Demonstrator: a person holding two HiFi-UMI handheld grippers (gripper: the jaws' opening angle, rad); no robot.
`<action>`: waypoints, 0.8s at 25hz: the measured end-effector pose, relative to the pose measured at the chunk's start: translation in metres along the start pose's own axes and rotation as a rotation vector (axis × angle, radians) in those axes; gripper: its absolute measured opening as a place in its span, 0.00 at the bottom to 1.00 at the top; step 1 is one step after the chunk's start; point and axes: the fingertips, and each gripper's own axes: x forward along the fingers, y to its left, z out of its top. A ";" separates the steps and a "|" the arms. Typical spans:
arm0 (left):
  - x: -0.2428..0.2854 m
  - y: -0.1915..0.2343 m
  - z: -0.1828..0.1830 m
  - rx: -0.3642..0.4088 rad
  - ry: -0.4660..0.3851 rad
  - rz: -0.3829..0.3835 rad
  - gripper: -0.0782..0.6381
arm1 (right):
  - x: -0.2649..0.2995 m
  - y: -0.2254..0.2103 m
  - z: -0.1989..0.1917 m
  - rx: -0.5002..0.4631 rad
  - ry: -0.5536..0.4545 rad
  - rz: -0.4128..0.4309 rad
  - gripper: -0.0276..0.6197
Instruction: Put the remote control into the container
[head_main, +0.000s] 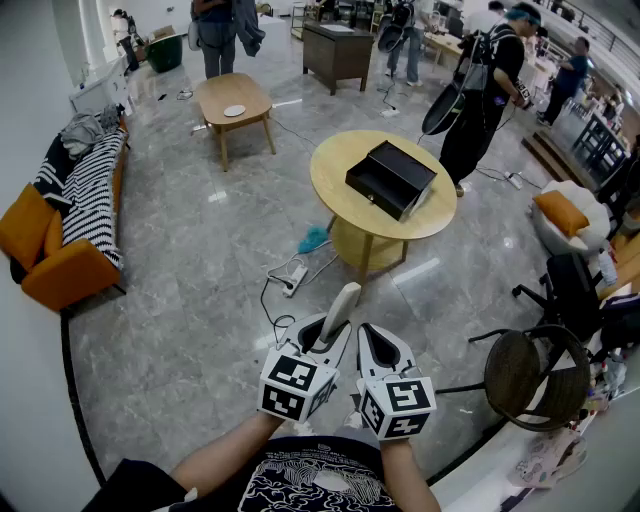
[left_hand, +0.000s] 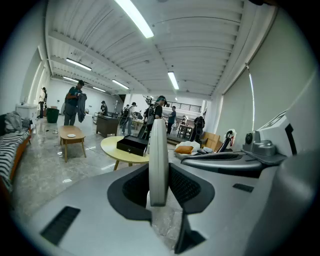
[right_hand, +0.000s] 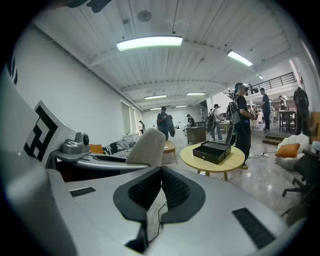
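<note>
A pale grey remote control (head_main: 338, 313) sticks out forward from my left gripper (head_main: 328, 338), which is shut on it; both are held close to my body, over the floor. In the left gripper view the remote (left_hand: 158, 160) stands edge-on between the dark pads. My right gripper (head_main: 376, 345) is right beside the left one, shut and holding nothing. Its pads meet at the tips (right_hand: 161, 172). The container, a black open box (head_main: 390, 178), sits on a round yellow table (head_main: 338, 190) some way ahead. From the right gripper view I see the box (right_hand: 212, 151) and the remote (right_hand: 146, 147).
A power strip with cable (head_main: 292, 278) and a blue object (head_main: 313, 240) lie on the floor before the round table. A person in black (head_main: 485, 90) stands by its far right. A wooden coffee table (head_main: 232, 100), orange sofa (head_main: 60, 250) and black chair (head_main: 530, 375) surround the area.
</note>
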 end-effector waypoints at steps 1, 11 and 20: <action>-0.002 0.001 0.000 -0.003 0.000 -0.002 0.27 | 0.000 0.003 0.001 -0.002 0.001 -0.001 0.08; -0.018 0.011 -0.008 -0.002 0.008 -0.026 0.27 | 0.001 0.022 -0.003 -0.004 -0.004 -0.031 0.08; -0.007 0.018 -0.003 -0.004 0.007 -0.029 0.27 | 0.014 0.019 -0.002 -0.006 0.002 -0.027 0.08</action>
